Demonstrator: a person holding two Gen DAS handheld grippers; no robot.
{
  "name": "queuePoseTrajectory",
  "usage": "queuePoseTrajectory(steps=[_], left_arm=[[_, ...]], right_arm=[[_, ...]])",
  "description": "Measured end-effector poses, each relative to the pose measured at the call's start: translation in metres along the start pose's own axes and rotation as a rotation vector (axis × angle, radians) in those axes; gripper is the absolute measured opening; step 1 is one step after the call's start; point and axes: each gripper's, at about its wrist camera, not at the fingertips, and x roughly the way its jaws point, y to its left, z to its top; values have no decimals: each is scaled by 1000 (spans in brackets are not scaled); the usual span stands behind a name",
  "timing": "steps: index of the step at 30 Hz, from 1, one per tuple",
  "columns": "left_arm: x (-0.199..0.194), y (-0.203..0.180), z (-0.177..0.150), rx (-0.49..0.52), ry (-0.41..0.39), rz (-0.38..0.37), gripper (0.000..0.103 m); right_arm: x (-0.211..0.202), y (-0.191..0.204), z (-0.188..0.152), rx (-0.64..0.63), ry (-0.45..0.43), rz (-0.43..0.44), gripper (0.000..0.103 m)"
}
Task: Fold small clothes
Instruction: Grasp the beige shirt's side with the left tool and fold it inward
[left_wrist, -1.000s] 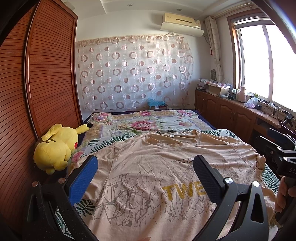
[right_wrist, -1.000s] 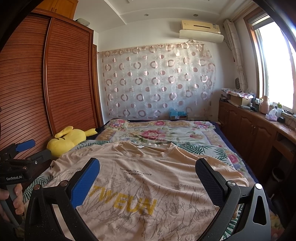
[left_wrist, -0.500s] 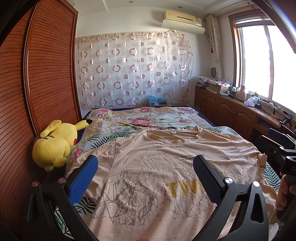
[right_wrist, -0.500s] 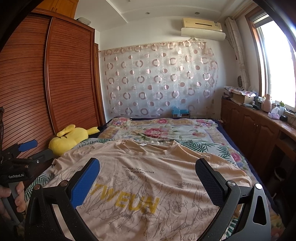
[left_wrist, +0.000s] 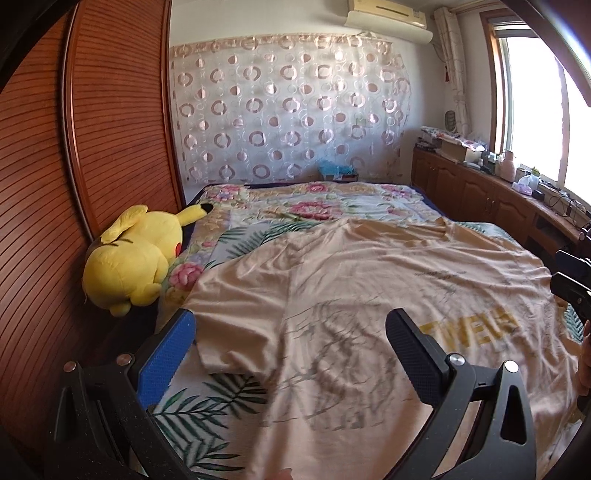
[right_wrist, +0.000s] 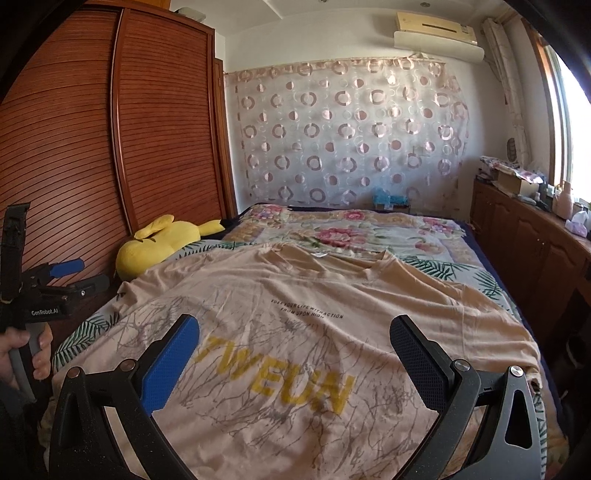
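A beige T-shirt (left_wrist: 369, 288) with yellow letters and grey line print lies spread flat, front up, on the bed; it also shows in the right wrist view (right_wrist: 314, 332). My left gripper (left_wrist: 291, 354) is open and empty above the shirt's left sleeve and side. My right gripper (right_wrist: 295, 354) is open and empty above the lower chest print. The left gripper also shows at the left edge of the right wrist view (right_wrist: 55, 284), held in a hand.
The bed (left_wrist: 332, 199) has a floral and leaf cover. A yellow plush toy (left_wrist: 133, 258) lies at its left edge by the slatted wooden wardrobe (left_wrist: 92, 147). Low wooden cabinets (right_wrist: 535, 251) with clutter run along the right under the window.
My left gripper has swung left and lower toward the shirt's left sleeve. My right gripper has dipped slightly. The shirt has not moved.
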Motion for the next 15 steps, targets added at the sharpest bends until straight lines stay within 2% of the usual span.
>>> queuePoseTrajectory(steps=[10,15], left_arm=[[32,57,-8,-15,87,17,103],[52,89,-8,-91,150,-26,91]], right_arm=[[45,14,12,-100,138,120,103],[56,13,23,-124,182,178,103]])
